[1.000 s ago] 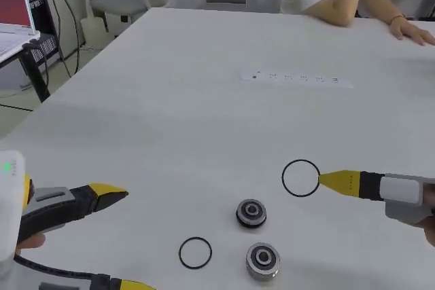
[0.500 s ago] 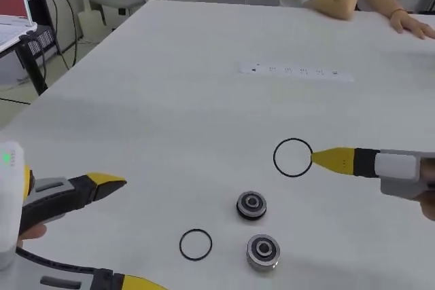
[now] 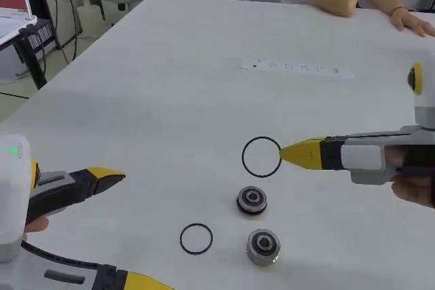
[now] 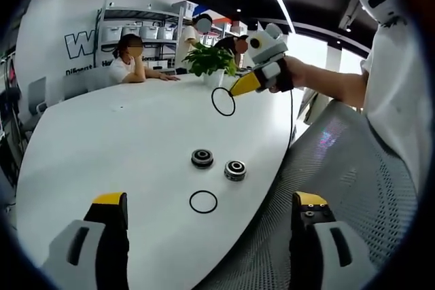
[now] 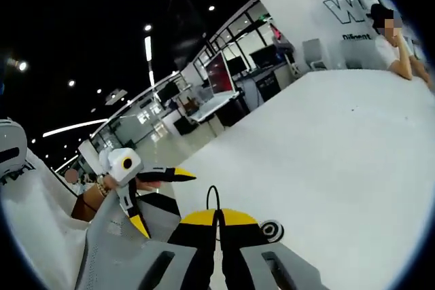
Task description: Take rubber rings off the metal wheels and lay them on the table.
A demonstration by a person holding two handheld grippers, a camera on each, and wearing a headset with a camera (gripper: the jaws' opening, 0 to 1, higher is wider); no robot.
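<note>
The right tool (image 3: 285, 153) is pressed together on the edge of a black rubber ring (image 3: 243, 157). It holds the ring upright in the air off its yellow tip, just beyond a dark-rimmed metal wheel (image 3: 252, 200) that stands on the white bench (image 3: 170, 100). The left tool (image 4: 209, 198) is spread wide and grips nothing. It sits well to the left of that wheel, low by the bench's near edge. A second wheel (image 3: 263, 245) stands just nearer than the first, not touching it. A second ring (image 3: 181, 238) lies flat on the bench, nearer and to the left of the first wheel. Far beyond that wheel, a person's forearm (image 3: 340, 1) rests on the bench.
</note>
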